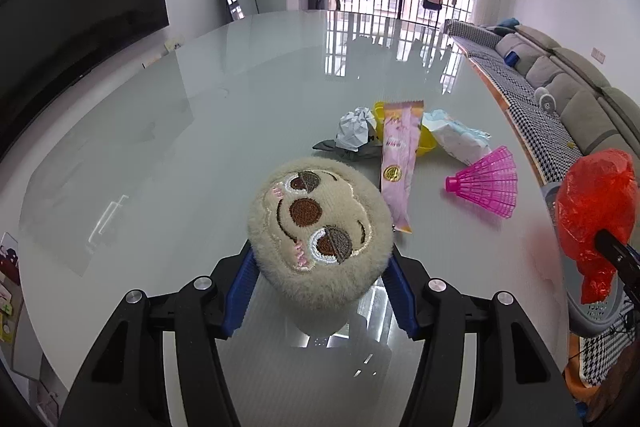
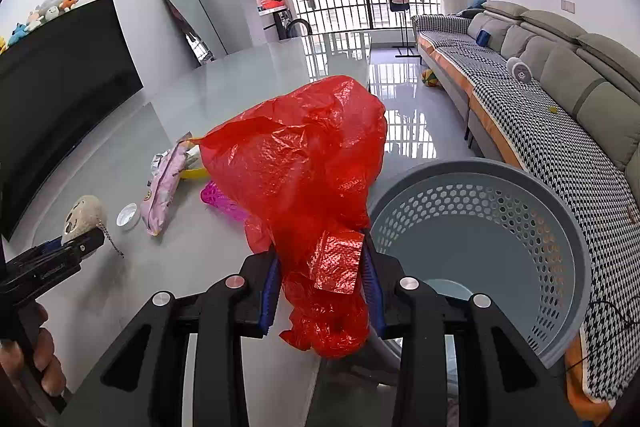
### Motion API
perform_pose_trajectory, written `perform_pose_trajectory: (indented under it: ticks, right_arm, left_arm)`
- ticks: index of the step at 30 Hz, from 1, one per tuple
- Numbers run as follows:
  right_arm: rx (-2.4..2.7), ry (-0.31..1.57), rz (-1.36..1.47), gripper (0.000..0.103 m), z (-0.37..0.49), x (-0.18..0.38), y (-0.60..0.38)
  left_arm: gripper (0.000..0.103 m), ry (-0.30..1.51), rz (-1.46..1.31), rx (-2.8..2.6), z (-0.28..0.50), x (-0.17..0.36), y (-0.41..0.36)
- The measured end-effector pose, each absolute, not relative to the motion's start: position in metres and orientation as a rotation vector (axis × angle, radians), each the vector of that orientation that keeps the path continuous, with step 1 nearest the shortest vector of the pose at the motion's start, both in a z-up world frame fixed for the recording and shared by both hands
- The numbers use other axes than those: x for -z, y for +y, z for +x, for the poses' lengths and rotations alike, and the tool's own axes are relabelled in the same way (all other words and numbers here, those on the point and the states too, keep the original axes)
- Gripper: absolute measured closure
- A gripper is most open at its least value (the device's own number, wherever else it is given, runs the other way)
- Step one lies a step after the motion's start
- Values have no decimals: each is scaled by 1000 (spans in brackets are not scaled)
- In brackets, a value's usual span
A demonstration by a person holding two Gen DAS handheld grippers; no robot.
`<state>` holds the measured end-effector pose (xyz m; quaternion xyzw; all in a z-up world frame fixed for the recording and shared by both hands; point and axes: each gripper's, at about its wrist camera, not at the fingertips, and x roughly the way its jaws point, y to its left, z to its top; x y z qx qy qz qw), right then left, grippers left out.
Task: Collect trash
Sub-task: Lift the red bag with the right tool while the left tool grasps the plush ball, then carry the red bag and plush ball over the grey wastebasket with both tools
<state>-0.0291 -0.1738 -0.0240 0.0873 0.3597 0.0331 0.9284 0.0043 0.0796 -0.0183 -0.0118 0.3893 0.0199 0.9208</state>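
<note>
left gripper (image 1: pixel 320 267) grips plush toy (image 1: pixel 320 223); right gripper (image 2: pixel 320 283) grips red bag (image 2: pixel 296 163).

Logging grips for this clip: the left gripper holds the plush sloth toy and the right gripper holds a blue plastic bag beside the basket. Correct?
Not quite: in the right wrist view the plastic bag in the right gripper is red, not blue. The rest stands: left gripper holds the plush sloth toy, grey basket alongside.

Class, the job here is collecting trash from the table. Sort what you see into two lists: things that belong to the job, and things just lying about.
Belongs to the job:
- red plastic bag, in the right gripper
- grey perforated bin
- pink wrapper
- crumpled paper
- white packet

Just lying about:
- plush toy head, in the left gripper
- pink shuttlecock
- sofa
</note>
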Motion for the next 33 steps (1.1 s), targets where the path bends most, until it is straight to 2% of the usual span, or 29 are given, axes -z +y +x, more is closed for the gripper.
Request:
perform_pose_trajectory:
  ticks: [11,23,33]
  right_arm:
    - [-35,724,172,68,-52,20,-190]
    - [123,755,216,68,-66,33,-271]
    - [187,725,287,69,-79,36,-319]
  left_arm:
    - [46,682,-19,85,-9,-21,44]
    - [46,669,52,340,6,-14,-68]
    - [46,649,141,427,8,-16,-124]
